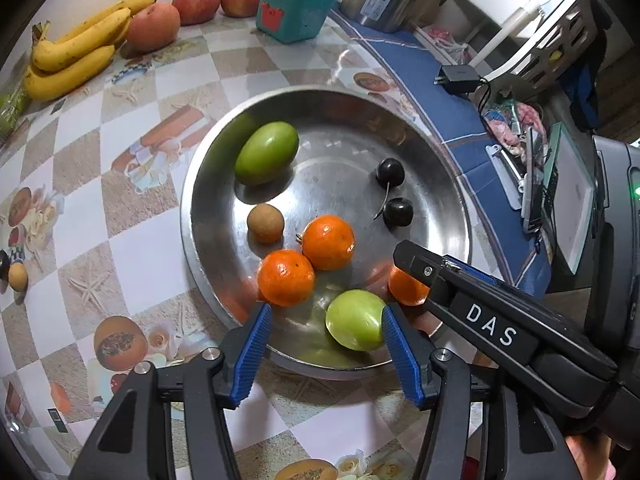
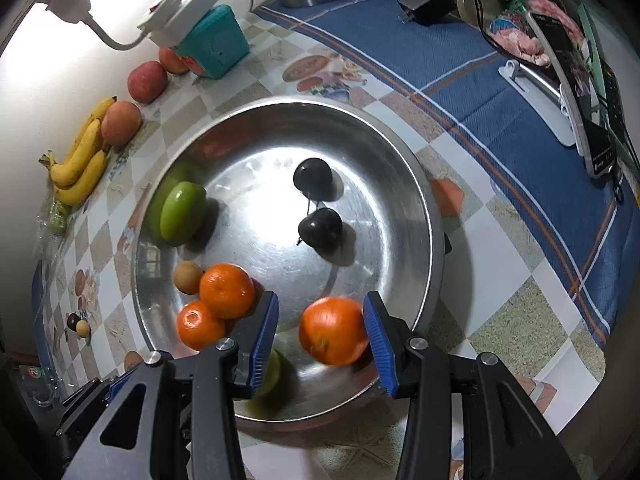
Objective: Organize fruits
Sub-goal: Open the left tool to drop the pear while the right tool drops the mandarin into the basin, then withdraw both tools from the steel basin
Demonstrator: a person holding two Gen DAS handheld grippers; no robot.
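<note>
Over the steel bowl [image 2: 432,216] I keep both jaws spread, letting the orange [image 2: 334,330] and green fruit [image 1: 356,320] drop clear before lifting.

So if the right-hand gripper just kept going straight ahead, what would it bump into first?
Probably the orange lying between the right gripper's open jaws in the metal bowl; depth is hard to judge.

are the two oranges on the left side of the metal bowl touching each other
Touching. In the left wrist view, one orange presses against the other orange, no gap.
</note>
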